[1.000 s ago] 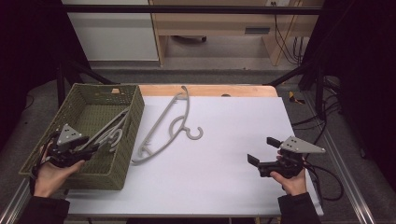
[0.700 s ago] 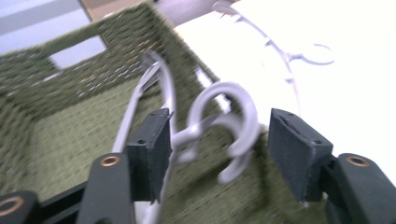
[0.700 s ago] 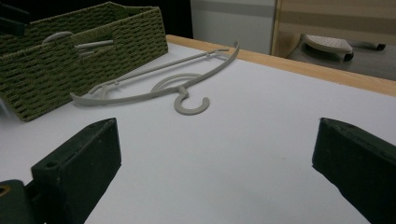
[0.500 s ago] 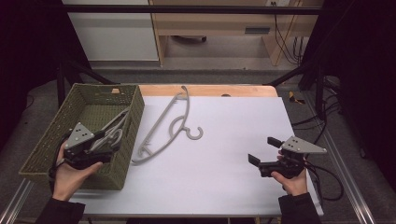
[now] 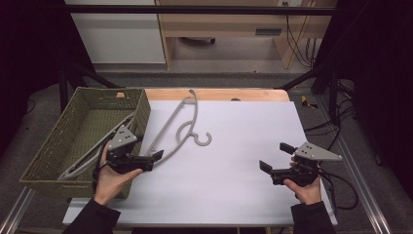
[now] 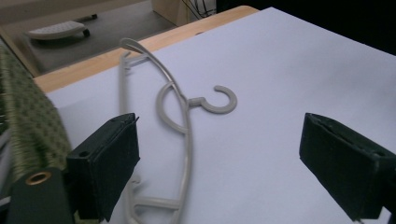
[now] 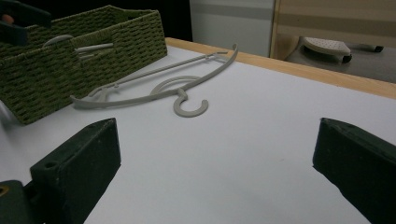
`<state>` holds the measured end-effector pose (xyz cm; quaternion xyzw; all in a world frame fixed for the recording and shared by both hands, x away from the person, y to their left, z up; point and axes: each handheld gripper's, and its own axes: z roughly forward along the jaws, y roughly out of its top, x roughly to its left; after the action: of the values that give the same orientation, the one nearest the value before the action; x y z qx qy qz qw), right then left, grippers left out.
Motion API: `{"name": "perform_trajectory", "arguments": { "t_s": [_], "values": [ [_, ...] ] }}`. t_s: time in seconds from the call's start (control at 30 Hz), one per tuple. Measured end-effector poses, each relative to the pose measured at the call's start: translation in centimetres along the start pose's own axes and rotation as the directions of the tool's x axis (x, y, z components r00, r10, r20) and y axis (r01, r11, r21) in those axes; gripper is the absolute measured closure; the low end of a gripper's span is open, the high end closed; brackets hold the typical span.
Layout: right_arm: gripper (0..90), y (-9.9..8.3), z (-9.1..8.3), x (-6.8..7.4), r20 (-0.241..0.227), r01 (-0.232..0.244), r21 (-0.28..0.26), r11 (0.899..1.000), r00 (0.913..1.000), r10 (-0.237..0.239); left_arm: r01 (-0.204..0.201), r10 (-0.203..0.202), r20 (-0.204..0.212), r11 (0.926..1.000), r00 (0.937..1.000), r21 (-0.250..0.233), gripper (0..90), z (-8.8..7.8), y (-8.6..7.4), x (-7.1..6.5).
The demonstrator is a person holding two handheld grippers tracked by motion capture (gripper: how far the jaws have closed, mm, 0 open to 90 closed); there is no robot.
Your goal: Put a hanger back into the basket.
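- Left gripper (image 5: 155,158): jaws spread wide, nothing between them. It sits at the near end of the grey hanger (image 5: 178,127), just past the basket's (image 5: 51,151) front right corner.
- Right gripper (image 5: 275,159): jaws also apart and empty, resting low over the white table top (image 5: 243,195), well clear of the hanger.
- Hanger lies flat on the table, hook (image 6: 218,99) pointing toward the middle, far tip up by the wooden edge strip (image 5: 234,94).
- Second hanger (image 5: 95,151) lies inside the basket, leaning along its right wall.
- Risk: a grab at the thin flat arm may slip, since the jaws must get under or pinch a low profile; closing too shallow would likely skid it along the smooth top.
- Risk: left hand is tight to the basket wall; swinging left could knock the basket.
- Risk: a one-end lift may let the far tip drag or swing.
- Room: centre and right of the table are open; the near edge is close behind both hands.
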<state>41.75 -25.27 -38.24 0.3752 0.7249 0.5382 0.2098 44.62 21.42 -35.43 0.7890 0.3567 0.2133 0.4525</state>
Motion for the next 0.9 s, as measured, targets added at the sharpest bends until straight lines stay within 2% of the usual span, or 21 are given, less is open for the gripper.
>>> {"name": "perform_trajectory", "arguments": {
  "t_s": [0.17, 0.2, 0.27, 0.57, 0.63, 0.77, 0.8, 0.9],
  "values": [
    [1.2, 0.0, -0.1, 0.0, 0.001, -0.005, -0.003, 1.000, 1.0000, 0.005, 0.009, -0.010, 0.018, 0.9992, 0.9998, 0.039, 11.7, 2.8, -0.3, -0.8],
    [1.2, 0.0, -0.1, 0.0, 0.001, -0.005, -0.003, 1.000, 1.0000, 0.005, 0.009, -0.010, 0.018, 0.9992, 0.9998, 0.039, 11.7, 2.8, -0.3, -0.8],
    [1.2, 0.0, -0.1, 0.0, 0.001, -0.006, -0.004, 1.000, 1.0000, 0.006, 0.007, -0.009, 0.026, 0.9985, 0.9996, 0.054, 12.0, 4.3, -0.6, -1.2],
    [1.2, 0.0, 0.1, 0.0, -0.003, -0.002, 0.003, 1.000, 1.0000, 0.002, 0.011, -0.016, 0.040, 0.9938, 0.9991, 0.111, 14.9, 6.9, -2.2, -1.5],
    [1.2, 0.0, 0.1, 0.0, -0.003, -0.002, 0.002, 1.000, 1.0000, 0.002, 0.007, -0.013, 0.046, 0.9916, 0.9989, 0.129, 17.0, 7.5, -2.6, -1.6],
    [1.2, -0.1, 0.2, 0.0, -0.003, 0.004, 0.007, 1.000, 1.0000, -0.004, -0.016, 0.010, 0.032, 0.9838, 0.9994, 0.179, 21.2, 8.6, -3.4, -1.8],
    [1.2, -0.1, 0.2, 0.0, -0.003, 0.004, 0.007, 1.000, 1.0000, -0.004, -0.016, 0.010, 0.032, 0.9838, 0.9994, 0.179, 23.0, 8.6, -3.4, -1.8],
    [1.1, -0.1, 0.3, 0.1, -0.002, -0.001, 0.008, 1.000, 1.0000, 0.001, -0.017, 0.012, 0.022, 0.9774, 0.9997, 0.211, 27.3, 9.4, -4.1, -1.6]
  ]
}}
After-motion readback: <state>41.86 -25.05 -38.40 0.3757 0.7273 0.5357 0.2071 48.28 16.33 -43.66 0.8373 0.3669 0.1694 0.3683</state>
